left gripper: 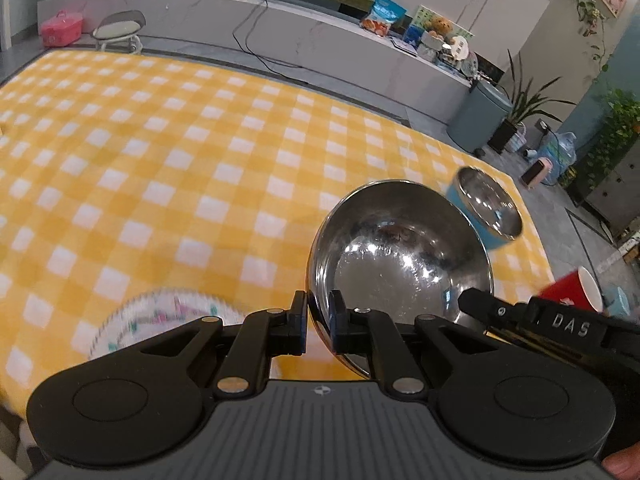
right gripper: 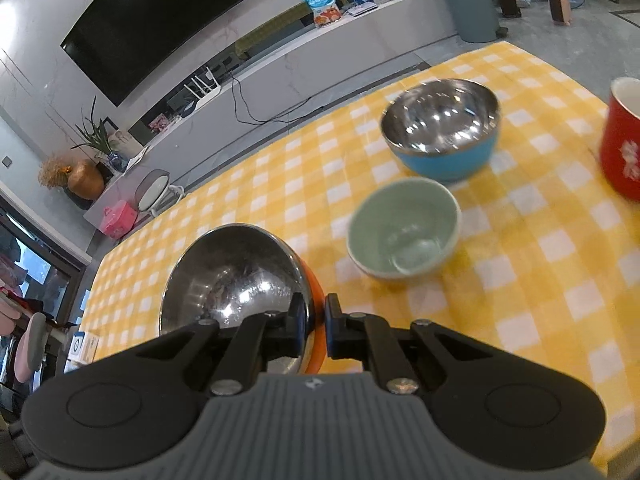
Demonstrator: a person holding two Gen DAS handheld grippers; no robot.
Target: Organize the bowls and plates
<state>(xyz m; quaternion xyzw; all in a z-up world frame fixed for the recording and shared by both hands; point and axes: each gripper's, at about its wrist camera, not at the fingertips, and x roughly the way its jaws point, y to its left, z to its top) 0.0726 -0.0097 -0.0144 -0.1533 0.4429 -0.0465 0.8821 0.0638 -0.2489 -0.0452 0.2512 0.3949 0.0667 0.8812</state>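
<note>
My left gripper (left gripper: 318, 320) is shut on the left rim of a steel bowl (left gripper: 400, 256) and holds it tilted above the yellow checked cloth (left gripper: 160, 152). My right gripper (right gripper: 317, 326) is shut on the right rim of the same steel bowl with an orange outside (right gripper: 236, 276); its finger also shows in the left wrist view (left gripper: 480, 304). A blue steel-lined bowl (right gripper: 440, 128) stands farther back and also shows in the left wrist view (left gripper: 486, 204). A pale green bowl (right gripper: 404, 228) sits between them. A patterned white plate (left gripper: 160, 316) lies at lower left.
A red cup (right gripper: 622, 140) stands at the table's right edge and shows in the left wrist view (left gripper: 576, 290). Beyond the table are a white bench with snacks (left gripper: 384, 12), a grey bin (right gripper: 472, 4) and a stool (left gripper: 118, 30).
</note>
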